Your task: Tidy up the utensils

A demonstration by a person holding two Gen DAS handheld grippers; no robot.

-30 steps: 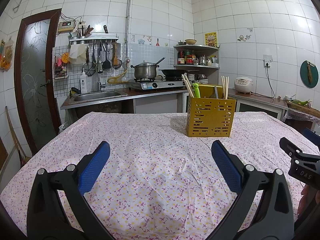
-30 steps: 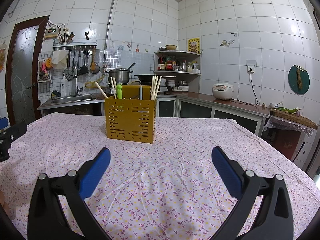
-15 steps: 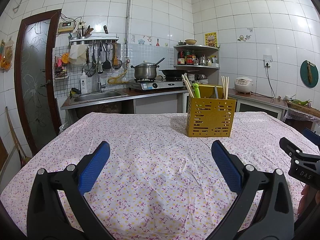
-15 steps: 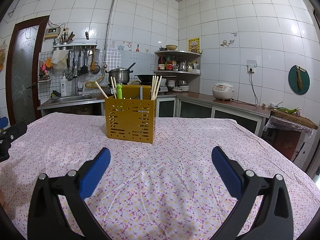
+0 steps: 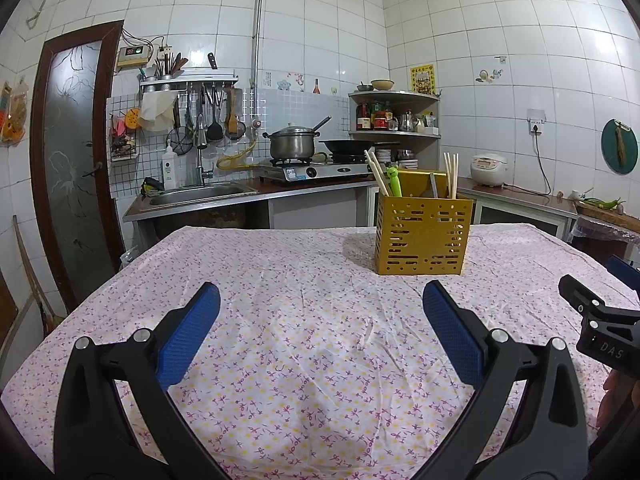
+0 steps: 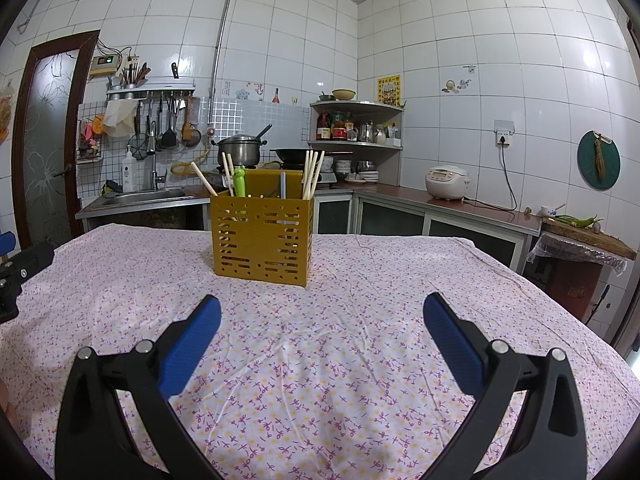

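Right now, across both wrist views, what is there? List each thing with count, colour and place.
Utensil holder: one, mustard yellow, perforated, on the table ahead.
Chopsticks: several, pale wood, upright in the holder, in groups left and right.
Green utensil: one, upright in the holder's left part.
Tablecloth: one, white with small purple and yellow flowers, covering the table.
Pot: one, steel, lidded, on the stove behind.
Rice cooker: one, white, on the right counter.
Sink: one, steel, back left.
Left gripper: one, black with blue pads, open, empty.
Right gripper: one, same colours, open, empty.
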